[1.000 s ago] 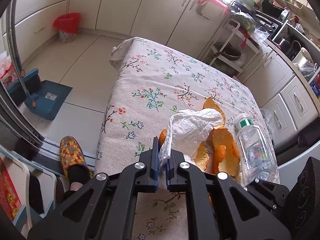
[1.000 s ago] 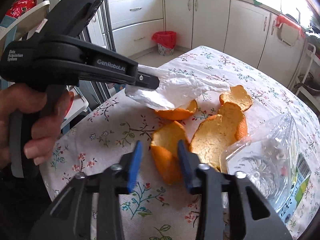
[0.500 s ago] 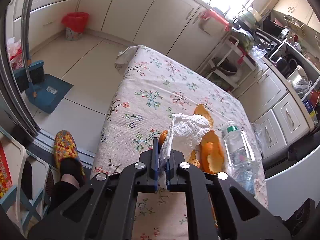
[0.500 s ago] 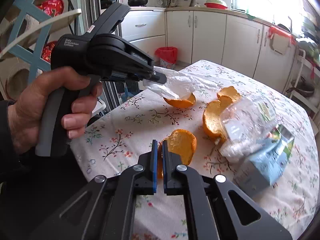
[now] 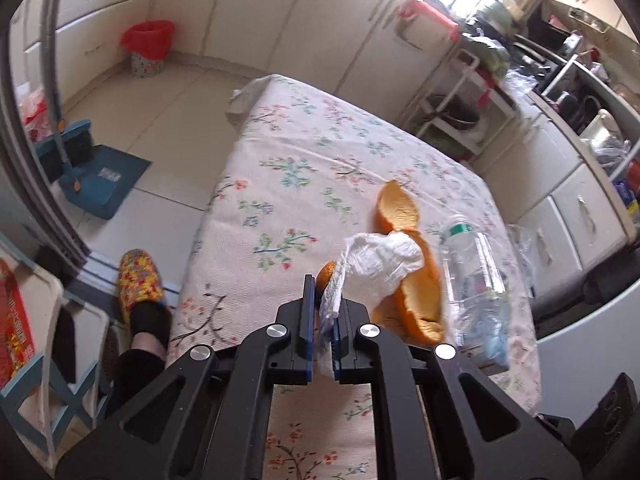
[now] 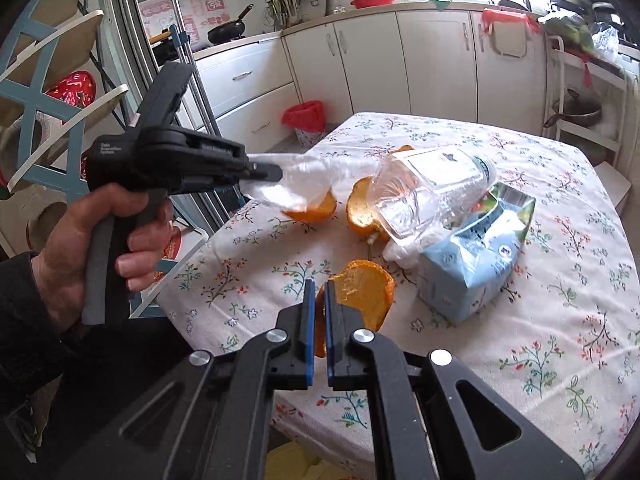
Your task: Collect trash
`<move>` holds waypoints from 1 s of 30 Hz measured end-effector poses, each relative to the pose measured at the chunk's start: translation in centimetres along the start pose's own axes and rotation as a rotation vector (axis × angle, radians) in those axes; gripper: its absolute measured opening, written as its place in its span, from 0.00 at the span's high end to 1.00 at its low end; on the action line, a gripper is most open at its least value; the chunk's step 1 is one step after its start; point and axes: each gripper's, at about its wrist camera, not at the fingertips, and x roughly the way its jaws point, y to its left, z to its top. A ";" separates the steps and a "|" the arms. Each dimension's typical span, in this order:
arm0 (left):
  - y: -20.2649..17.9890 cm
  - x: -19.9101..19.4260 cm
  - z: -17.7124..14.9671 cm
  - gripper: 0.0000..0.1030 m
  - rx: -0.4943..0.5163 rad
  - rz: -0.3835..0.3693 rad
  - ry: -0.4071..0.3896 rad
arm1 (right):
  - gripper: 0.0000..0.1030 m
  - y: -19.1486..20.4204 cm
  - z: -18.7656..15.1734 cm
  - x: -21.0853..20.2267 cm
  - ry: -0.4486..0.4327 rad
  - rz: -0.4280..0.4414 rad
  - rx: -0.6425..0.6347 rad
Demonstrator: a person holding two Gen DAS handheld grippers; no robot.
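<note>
left hand-held gripper (image 5: 323,320): clamped, angled down | right hand-held gripper (image 6: 317,316): clamped, angled down | left hand (image 6: 92,236) grips handle

carton (image 6: 476,264) print too small to read, bottle (image 5: 474,280) base hidden behind gripper arm

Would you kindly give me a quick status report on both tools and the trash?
Left tool shut on crumpled white tissue. Right tool shut on orange peel. Clear plastic bottle, blue carton remain on table. Nothing blocking.

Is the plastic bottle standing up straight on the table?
No, the plastic bottle lies tipped on its side, leaning across an orange peel and the blue carton.
</note>
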 end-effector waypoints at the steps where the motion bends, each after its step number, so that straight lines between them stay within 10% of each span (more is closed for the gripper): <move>1: 0.1 -0.7 0.0 0.95 -0.010 -0.017 -0.036 | 0.95 0.0 -0.1 -0.1 -0.001 0.000 0.002; 4: -3.2 1.7 -0.9 0.95 0.261 0.178 0.009 | 0.95 -0.1 -0.5 0.2 0.009 0.007 0.010; 15: -0.8 -2.6 -1.0 0.95 0.016 -0.087 -0.110 | 0.95 -1.1 -1.1 -0.9 -0.003 0.009 0.048; 18: -1.6 1.0 -1.5 0.96 0.169 0.174 -0.003 | 0.95 -1.3 -1.1 -1.0 0.000 0.018 0.054; 20: -0.6 -1.6 -1.2 0.96 0.048 0.015 -0.082 | 0.95 -1.4 -1.2 -1.0 0.001 0.016 0.055; 23: -1.9 -1.3 -1.0 0.96 0.126 0.114 -0.072 | 0.95 -1.4 -1.1 -0.8 0.000 0.016 0.058; 30: -3.1 -4.0 -0.7 0.96 0.048 -0.163 -0.100 | 0.95 -1.9 -1.2 -0.7 0.006 0.020 0.077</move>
